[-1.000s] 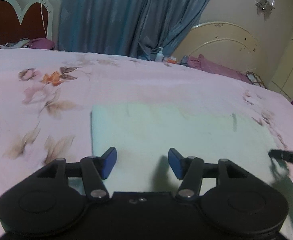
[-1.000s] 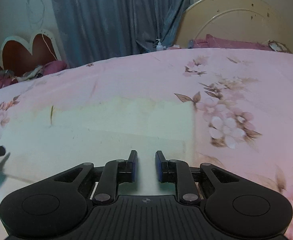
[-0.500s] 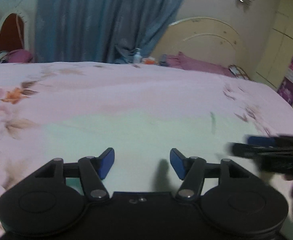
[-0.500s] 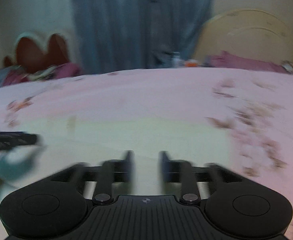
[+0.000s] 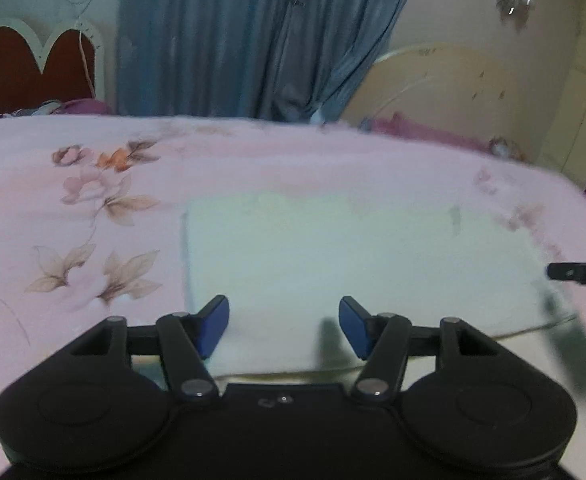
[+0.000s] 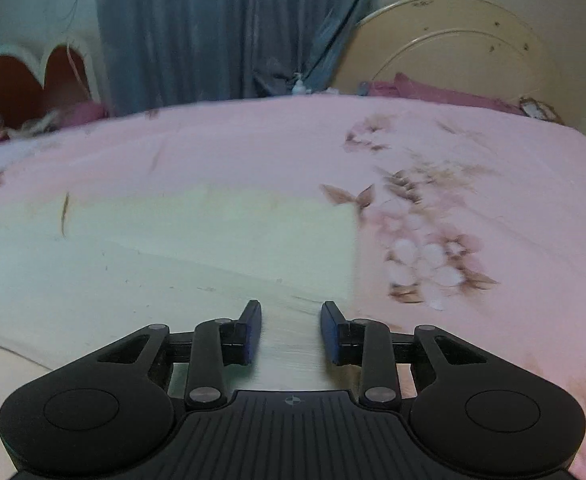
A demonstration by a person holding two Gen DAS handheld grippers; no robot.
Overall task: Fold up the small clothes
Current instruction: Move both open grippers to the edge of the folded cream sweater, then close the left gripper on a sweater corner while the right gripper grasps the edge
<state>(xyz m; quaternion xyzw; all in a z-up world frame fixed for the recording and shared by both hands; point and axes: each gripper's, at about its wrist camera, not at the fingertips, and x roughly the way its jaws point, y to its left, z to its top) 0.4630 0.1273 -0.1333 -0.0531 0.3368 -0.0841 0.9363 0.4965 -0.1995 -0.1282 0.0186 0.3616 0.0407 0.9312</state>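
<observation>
1. Since half a second ago, both views have swung back and got sharper. My right gripper [image 6: 291, 330] has slid away to the 3 o'clock edge of the left view, so only a dark tip shows there now.
2. Its fingers [image 6: 253, 330] were close together one second ago. Now they are spread wider, with nothing between them.
3. My left gripper [image 5: 283, 326] has its blue fingers [image 5: 213, 326] wide apart too, and they hold nothing.
4. I see the pale cloth [image 5: 333, 264] lying flat on the pink flowery bed [image 5: 73, 200]. It looks already folded once, because a second layer edge runs across it in the right view.
5. From the left gripper, the cloth fills 12 o'clock, and its left edge runs up at about 11 o'clock. From the right gripper, its right edge stands at about 1 o'clock.
6. I think the next step is to pinch the near edge on both sides.
7. What could go wrong: I might grab only the top layer, and then the fold would open up.
8. I might also pinch the bed cover along with the cloth, because both are soft and lie tight together.
9. If one side lifts before the other, the cloth could twist and fold crooked.
</observation>
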